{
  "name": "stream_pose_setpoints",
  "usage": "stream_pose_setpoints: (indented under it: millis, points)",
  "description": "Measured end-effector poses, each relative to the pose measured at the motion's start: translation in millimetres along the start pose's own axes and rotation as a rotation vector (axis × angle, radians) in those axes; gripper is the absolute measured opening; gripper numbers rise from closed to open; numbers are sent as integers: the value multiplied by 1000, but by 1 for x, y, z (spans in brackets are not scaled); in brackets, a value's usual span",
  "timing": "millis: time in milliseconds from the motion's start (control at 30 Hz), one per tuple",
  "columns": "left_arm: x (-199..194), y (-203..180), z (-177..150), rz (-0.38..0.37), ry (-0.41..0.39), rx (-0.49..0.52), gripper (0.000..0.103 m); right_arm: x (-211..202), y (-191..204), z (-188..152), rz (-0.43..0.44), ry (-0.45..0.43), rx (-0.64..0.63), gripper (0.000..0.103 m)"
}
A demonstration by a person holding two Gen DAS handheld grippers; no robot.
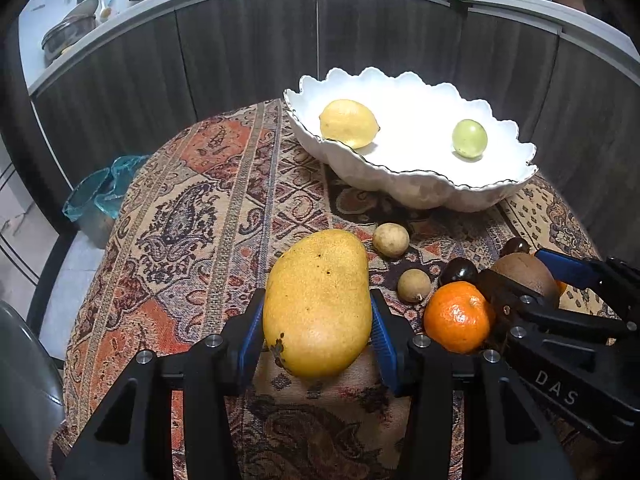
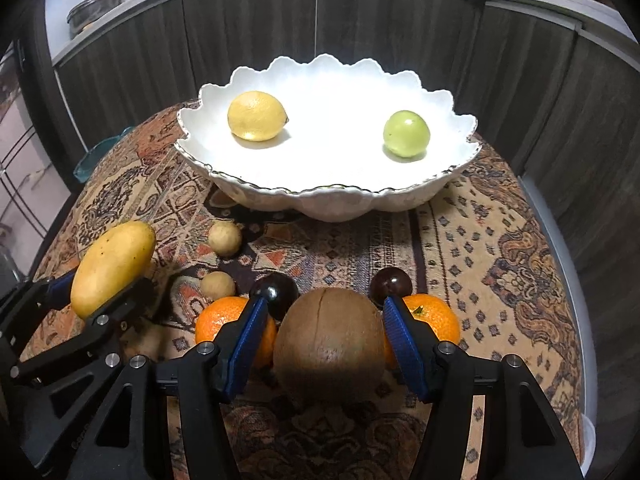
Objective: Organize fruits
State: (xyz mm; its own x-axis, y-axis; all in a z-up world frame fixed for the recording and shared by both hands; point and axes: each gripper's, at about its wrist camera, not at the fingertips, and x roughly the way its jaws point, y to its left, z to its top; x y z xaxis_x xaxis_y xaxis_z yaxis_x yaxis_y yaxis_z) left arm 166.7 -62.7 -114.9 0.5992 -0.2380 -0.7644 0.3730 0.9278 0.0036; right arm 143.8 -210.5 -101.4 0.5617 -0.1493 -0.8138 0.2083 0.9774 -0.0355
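Kitchen table (image 2: 500, 240), patterned cloth. White scalloped bowl (image 2: 320, 200) at 12 o'clock: lemon (image 2: 257, 116), green fruit (image 2: 406, 133) inside. Left gripper (image 1: 318, 320) clamped on mango (image 1: 318, 300), 9 o'clock. Right gripper (image 2: 326, 320) pads flank kiwi (image 2: 330, 344), contact uncertain. Two mandarins (image 2: 434, 316), dark plums (image 2: 390, 282), small tan fruits (image 2: 225, 238) alongside.

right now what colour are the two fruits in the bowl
Lemon yellow, other fruit pale green; right wrist view.
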Motion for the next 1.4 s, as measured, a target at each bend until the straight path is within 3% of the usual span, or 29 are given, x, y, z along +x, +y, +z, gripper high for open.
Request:
stream_pose_setpoints:
  millis: [367, 767, 1400]
  points:
    - [-8, -6, 1, -8, -15, 12, 48, -6, -4, -4, 11, 24, -21, 53]
    - [-16, -15, 3, -16, -36, 33, 48, -15, -13, -10, 48, 5, 18, 51]
    - [-34, -26, 30, -29, -92, 44, 48, -47, -21, 7, 51, -105, 20, 51]
